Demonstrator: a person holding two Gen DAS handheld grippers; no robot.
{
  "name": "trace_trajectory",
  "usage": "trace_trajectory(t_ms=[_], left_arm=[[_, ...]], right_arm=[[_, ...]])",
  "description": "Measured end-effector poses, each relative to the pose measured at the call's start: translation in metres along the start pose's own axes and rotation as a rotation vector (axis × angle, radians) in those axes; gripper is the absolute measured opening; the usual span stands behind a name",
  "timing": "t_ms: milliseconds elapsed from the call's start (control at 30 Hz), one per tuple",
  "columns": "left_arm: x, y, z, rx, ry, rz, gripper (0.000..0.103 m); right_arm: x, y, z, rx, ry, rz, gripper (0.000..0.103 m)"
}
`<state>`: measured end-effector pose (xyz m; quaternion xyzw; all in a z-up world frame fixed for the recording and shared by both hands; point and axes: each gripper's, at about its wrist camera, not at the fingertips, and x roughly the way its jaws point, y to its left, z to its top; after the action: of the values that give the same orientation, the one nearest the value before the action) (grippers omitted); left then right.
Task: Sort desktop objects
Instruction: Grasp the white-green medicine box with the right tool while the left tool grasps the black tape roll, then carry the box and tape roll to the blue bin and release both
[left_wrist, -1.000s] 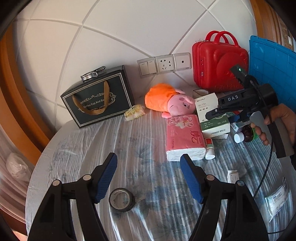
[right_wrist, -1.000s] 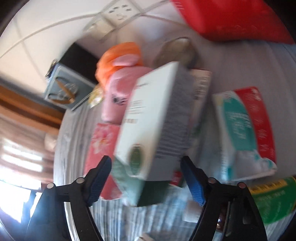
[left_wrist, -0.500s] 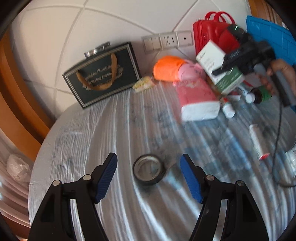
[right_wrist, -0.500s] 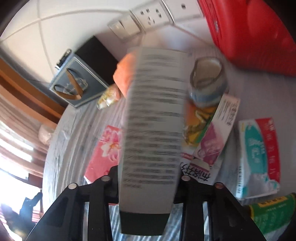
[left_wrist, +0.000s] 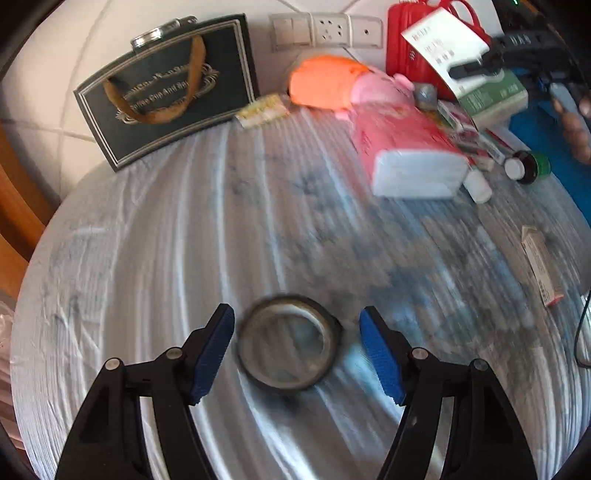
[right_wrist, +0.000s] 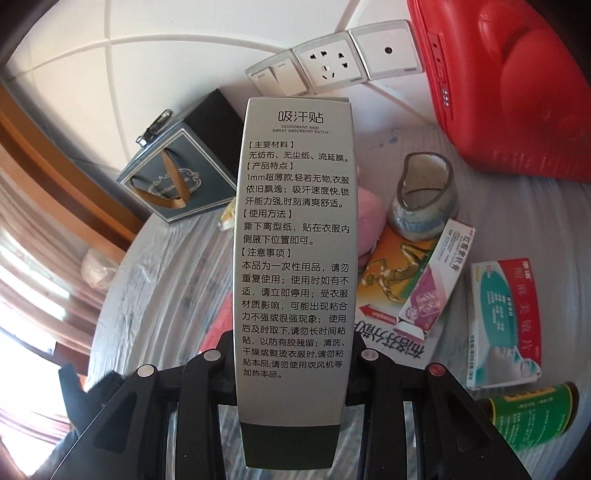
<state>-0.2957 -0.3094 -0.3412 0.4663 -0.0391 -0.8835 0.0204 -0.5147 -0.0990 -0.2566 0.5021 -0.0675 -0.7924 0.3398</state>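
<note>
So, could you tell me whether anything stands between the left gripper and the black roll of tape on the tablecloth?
Nothing visible does: the black roll of tape lies flat between the open left gripper, with only bare striped tablecloth around it.

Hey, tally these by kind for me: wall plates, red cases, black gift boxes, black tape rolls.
Wall plates: 3
Red cases: 1
Black gift boxes: 1
Black tape rolls: 1
Total: 6

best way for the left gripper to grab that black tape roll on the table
The tape roll lies flat on the table, hole up. Come down from above and pinch across its outer rim; the open left gripper already straddles it, one pad each side.
</note>
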Motion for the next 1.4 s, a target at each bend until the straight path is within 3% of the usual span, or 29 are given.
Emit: trace_trajectory(t_ms=[100, 167, 333, 533, 667, 733, 833, 900, 1133, 1267, 1400], left_arm=[[0.002, -0.004, -0.009, -0.016, 0.012, -0.008, 0.068], [0.000, 0.002, -0.011, -0.072, 0.004, -0.048, 0.056], [-0.023, 0.001, -0.003, -0.083, -0.057, -0.033, 0.056], [-0.063, -0.004, 0.009, -0.069, -0.142, -0.011, 0.056], [-0.088, -0.011, 0.013, -0.056, -0.199, 0.051, 0.056], [-0.094, -0.009, 0.010, -0.063, -0.211, 0.091, 0.056], [-0.097, -0.006, 0.009, -0.097, -0.179, 0.072, 0.055], [-0.108, -0.013, 0.012, -0.053, -0.201, 0.081, 0.055], [-0.172, -0.059, 0.037, 0.063, -0.349, 0.006, 0.055], [-0.214, -0.103, 0.062, 0.145, -0.447, -0.098, 0.055], [-0.257, -0.170, 0.095, 0.268, -0.552, -0.222, 0.055]], right_arm=[[0.002, 0.001, 0.000, -0.009, 0.003, -0.003, 0.034], [0.008, -0.001, -0.001, -0.004, 0.015, -0.006, 0.034], [0.013, -0.008, -0.007, 0.019, 0.027, 0.002, 0.034], [-0.023, 0.000, -0.013, 0.013, -0.039, 0.031, 0.034], [-0.050, 0.011, -0.019, 0.005, -0.067, 0.052, 0.034], [-0.060, 0.018, -0.023, -0.007, -0.068, 0.054, 0.034], [-0.071, 0.027, -0.029, -0.017, -0.075, 0.057, 0.034], [-0.083, 0.031, -0.031, -0.015, -0.089, 0.064, 0.034], [-0.178, 0.045, -0.053, -0.021, -0.232, 0.043, 0.034], [-0.268, 0.050, -0.092, 0.002, -0.356, -0.018, 0.034], [-0.353, 0.049, -0.138, 0.048, -0.486, -0.105, 0.034]])
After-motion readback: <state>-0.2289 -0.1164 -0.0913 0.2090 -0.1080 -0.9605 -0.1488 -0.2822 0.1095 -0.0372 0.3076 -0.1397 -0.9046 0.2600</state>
